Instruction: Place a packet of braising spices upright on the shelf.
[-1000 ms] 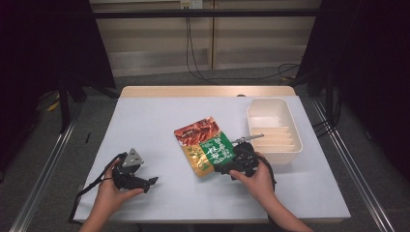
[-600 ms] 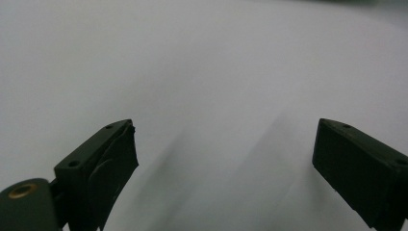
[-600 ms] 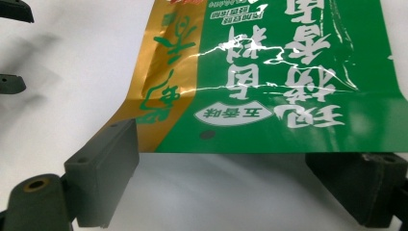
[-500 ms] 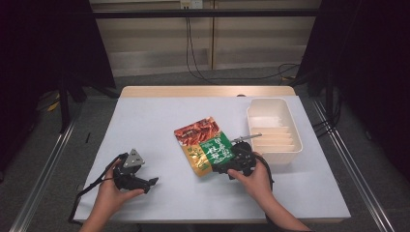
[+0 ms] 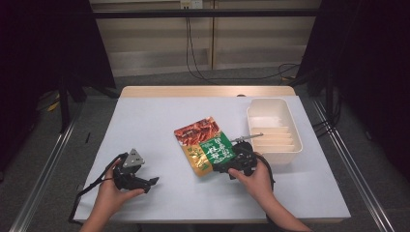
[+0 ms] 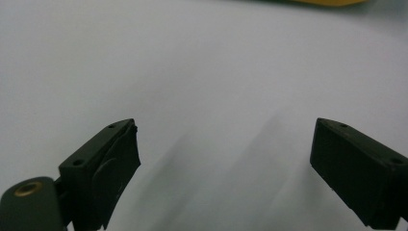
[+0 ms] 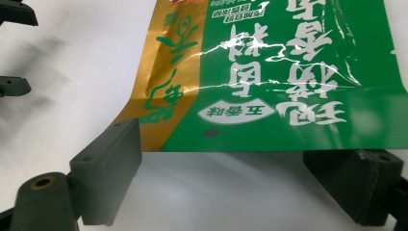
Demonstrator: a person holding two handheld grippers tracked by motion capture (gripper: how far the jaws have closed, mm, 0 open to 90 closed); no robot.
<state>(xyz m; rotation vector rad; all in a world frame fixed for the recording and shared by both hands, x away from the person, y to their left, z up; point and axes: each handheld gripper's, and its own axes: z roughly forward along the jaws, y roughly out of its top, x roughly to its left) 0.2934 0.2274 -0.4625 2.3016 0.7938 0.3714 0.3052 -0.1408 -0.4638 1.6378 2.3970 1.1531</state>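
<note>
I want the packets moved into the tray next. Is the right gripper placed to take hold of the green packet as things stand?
Probably yes: the right gripper stands open at the green packet's near edge, nothing between them.

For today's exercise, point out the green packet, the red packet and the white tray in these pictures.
green packet (image 5: 218,149): high view, middle of its printed face.
red packet (image 5: 196,131): high view, middle of its visible upper part.
white tray (image 5: 297,139): high view, its right rim.
</note>
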